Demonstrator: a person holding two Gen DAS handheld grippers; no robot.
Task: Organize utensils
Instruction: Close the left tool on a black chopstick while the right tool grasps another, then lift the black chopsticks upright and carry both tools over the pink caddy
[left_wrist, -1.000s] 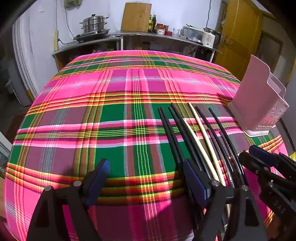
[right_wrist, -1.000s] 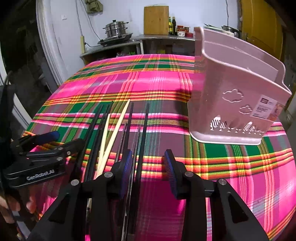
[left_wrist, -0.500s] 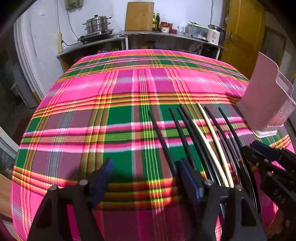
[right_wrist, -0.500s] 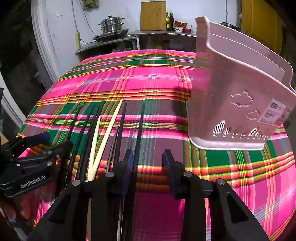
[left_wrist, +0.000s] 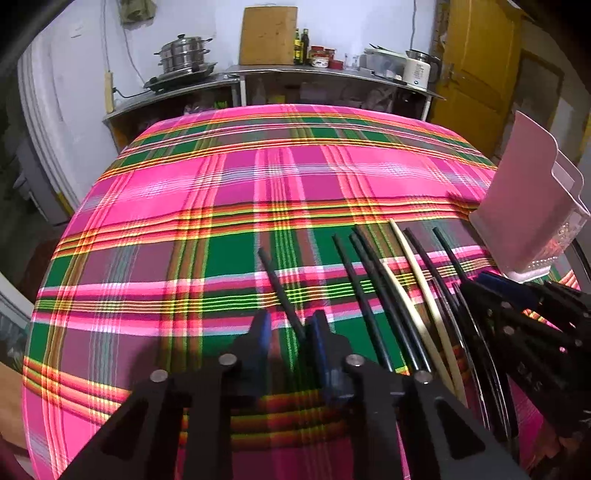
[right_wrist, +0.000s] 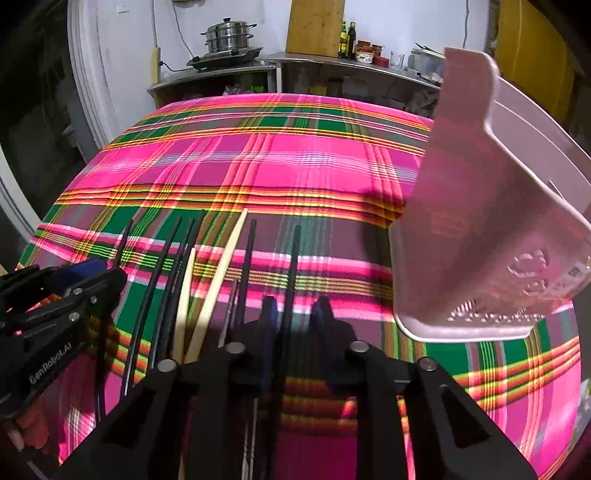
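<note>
the chopsticks (right_wrist: 207, 295) lie side by side near the table's (left_wrist: 184, 192) near edge; the pink holder (right_wrist: 480, 229) stands toward its right edge; the far half is bare cloth. left gripper (left_wrist: 290, 328) and right gripper (right_wrist: 295, 314) jaws have just been closing, each now narrow around one black chopstick; contact with the pads cannot be told.
</note>
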